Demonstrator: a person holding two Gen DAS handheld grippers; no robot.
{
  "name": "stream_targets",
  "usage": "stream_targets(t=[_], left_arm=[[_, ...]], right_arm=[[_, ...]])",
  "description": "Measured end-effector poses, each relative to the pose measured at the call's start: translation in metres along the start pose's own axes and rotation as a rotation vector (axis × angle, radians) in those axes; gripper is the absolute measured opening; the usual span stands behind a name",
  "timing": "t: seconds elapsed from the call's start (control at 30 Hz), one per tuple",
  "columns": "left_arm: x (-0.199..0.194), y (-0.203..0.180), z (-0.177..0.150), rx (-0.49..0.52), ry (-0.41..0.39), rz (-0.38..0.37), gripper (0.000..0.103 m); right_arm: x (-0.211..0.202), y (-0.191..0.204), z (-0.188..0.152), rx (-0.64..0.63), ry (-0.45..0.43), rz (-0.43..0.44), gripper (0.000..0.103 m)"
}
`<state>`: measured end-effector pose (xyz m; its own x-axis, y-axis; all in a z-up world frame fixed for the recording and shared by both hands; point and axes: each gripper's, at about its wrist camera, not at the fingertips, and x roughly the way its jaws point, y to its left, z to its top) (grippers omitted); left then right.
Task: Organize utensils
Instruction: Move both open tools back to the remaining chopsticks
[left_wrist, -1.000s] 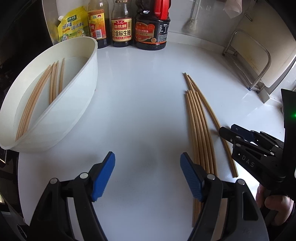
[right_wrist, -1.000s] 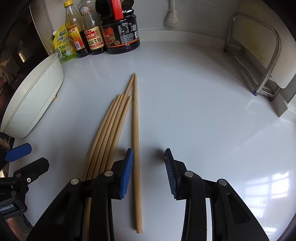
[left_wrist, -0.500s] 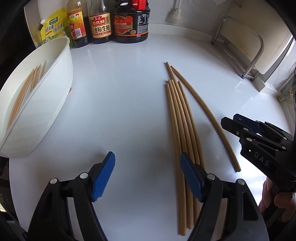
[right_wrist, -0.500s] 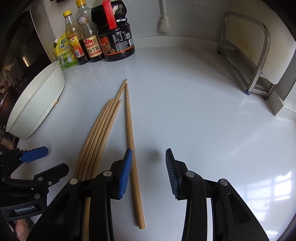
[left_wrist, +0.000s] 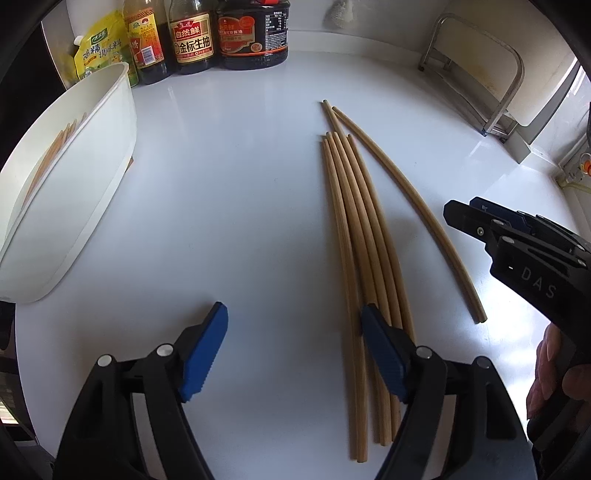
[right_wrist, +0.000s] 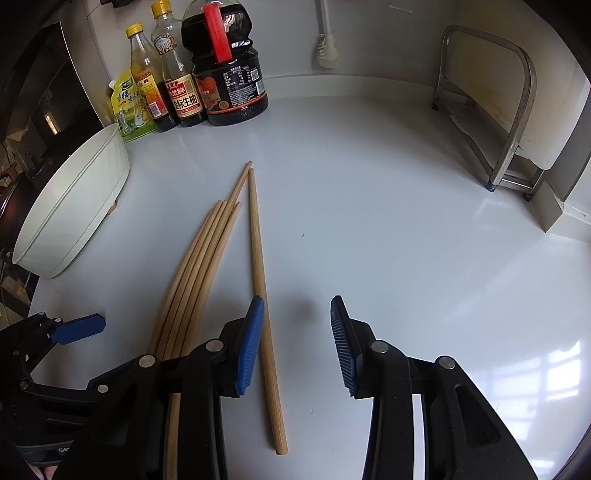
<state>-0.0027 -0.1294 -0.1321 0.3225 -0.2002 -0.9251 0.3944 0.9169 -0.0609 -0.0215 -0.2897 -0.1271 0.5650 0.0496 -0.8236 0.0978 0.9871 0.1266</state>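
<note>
Both hand-held grippers are hovering over the white countertop (right_wrist: 388, 192) with nothing between their blue pads. Left gripper (left_wrist: 291, 354) is spreading its jaws wider, its right pad sitting over the near ends of the bundled chopsticks (left_wrist: 354, 236), which are lying side by side in the middle of the countertop. Right gripper (right_wrist: 297, 343) is standing partly spread, its left pad just beside the single chopstick (right_wrist: 262, 288) that is lying slightly apart from the bundle. More chopsticks (left_wrist: 55, 147) are resting inside the white oval container (left_wrist: 96, 177) at the left edge. Sauce bottles (right_wrist: 184, 74) and a yellow pouch (right_wrist: 127, 107) are standing at the far left corner, and a metal rack (right_wrist: 517, 122) is sitting at the far right
</note>
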Motion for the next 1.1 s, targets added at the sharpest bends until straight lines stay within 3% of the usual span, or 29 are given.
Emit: stream_targets(t=[0.3, 0.87, 0.97, 1.1], left_arm=[[0.003, 0.009, 0.005, -0.017, 0.007, 0.055, 0.074], [0.008, 0.018, 0.017, -0.039, -0.007, 0.084, 0.078], [0.008, 0.018, 0.019, -0.041, -0.017, 0.071, 0.068], [0.005, 0.013, 0.018, -0.024, -0.038, 0.064, 0.047]], right_arm=[[0.001, 0.004, 0.000, -0.017, 0.007, 0.001, 0.036], [0.019, 0.025, 0.001, -0.118, 0.047, -0.039, 0.036], [0.020, 0.030, 0.002, -0.139, 0.041, -0.043, 0.033], [0.021, 0.037, 0.001, -0.166, 0.041, -0.040, 0.015]])
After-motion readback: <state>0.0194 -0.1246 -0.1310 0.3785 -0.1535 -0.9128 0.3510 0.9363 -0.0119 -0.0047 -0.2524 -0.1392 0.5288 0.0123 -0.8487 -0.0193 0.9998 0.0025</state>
